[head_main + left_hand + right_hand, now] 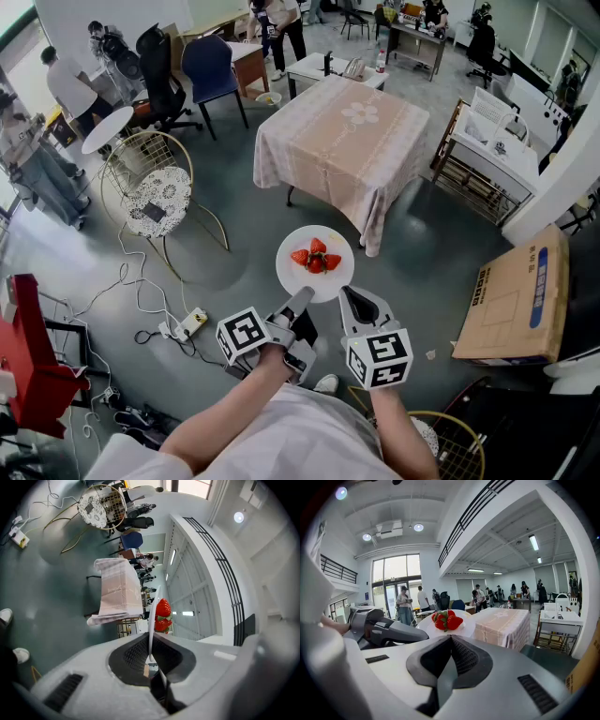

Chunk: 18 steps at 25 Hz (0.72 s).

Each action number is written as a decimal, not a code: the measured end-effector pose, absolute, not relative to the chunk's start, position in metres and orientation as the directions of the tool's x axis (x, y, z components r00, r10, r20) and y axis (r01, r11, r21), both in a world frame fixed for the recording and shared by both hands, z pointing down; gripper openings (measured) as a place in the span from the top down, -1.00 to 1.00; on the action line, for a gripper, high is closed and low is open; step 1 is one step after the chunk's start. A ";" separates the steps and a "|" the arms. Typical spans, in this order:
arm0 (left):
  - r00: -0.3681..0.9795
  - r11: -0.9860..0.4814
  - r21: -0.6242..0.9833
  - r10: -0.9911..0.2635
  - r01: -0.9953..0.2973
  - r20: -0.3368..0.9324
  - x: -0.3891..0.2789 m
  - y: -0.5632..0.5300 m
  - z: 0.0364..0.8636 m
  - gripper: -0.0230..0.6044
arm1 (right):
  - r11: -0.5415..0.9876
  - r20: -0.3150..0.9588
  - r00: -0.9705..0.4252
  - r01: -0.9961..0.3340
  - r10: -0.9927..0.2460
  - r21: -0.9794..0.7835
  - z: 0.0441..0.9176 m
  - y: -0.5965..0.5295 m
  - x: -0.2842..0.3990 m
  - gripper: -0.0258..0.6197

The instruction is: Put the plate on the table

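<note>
A white plate [292, 274] carrying strawberries [315, 259] hangs over the grey floor, short of the table with the pale pink cloth [347, 141]. My left gripper [305, 296] is shut on the plate's near-left rim. The left gripper view has the plate edge-on [151, 630] between the pads, with the strawberries [162, 613] beyond. My right gripper [349, 295] is shut, its tips at the plate's near-right rim. The right gripper view [450, 639] shows its jaws together just under the plate [464, 631], with nothing between them.
A cardboard box [516, 300] lies on the floor at the right. A wire chair with a lace cushion [159, 202] and a power strip with cables [192, 323] are at the left. A rack [483, 155] stands right of the table. People stand at the back.
</note>
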<state>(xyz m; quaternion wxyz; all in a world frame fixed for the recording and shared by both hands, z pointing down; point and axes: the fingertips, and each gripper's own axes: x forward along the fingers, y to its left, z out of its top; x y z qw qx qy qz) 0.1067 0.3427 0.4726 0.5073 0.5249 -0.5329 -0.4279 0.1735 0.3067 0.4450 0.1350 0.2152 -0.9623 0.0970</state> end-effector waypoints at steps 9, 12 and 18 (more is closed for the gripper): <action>0.054 0.099 0.986 -0.993 -0.137 0.107 0.122 0.328 0.474 0.87 | 0.900 0.300 -0.883 -0.413 -0.360 -0.138 0.451 0.295 0.187 0.91; 0.051 0.105 0.985 -0.992 -0.137 0.113 0.126 0.322 0.476 0.87 | 0.898 0.299 -0.884 -0.416 -0.361 -0.146 0.452 0.288 0.192 0.91; 0.048 0.113 0.985 -0.992 -0.128 0.120 0.115 0.307 0.483 0.87 | 0.891 0.309 -0.878 -0.427 -0.366 -0.156 0.459 0.269 0.186 0.91</action>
